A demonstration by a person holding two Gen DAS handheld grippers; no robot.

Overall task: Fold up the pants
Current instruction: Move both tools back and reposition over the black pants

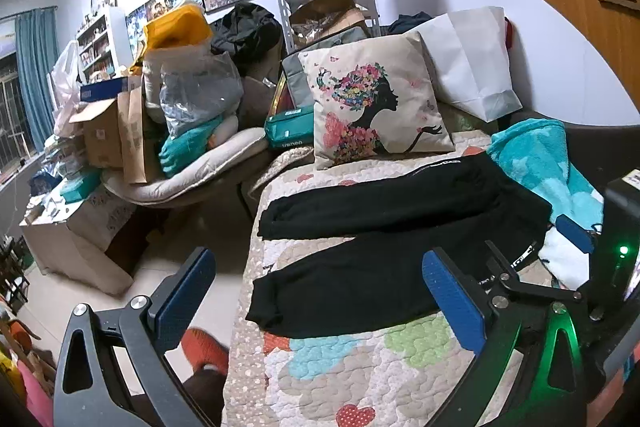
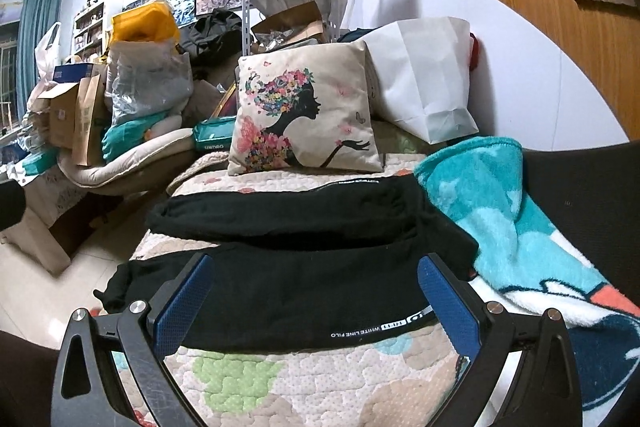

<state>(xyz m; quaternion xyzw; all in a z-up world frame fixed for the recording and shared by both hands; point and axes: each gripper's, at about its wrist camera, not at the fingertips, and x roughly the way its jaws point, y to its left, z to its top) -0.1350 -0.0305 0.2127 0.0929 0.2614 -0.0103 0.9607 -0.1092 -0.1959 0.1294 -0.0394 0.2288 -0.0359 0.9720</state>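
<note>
Pants (image 2: 304,267) spread flat on quilt (image 2: 280,379), just ahead of both gaping tools

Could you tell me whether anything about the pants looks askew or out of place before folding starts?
Nothing stands out: the black pants lie spread on the quilt, legs apart. The left gripper and right gripper are open.

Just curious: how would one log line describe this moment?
pants: flat, unfolded on quilt | left tongs: open, empty | right tongs: open, empty
</note>
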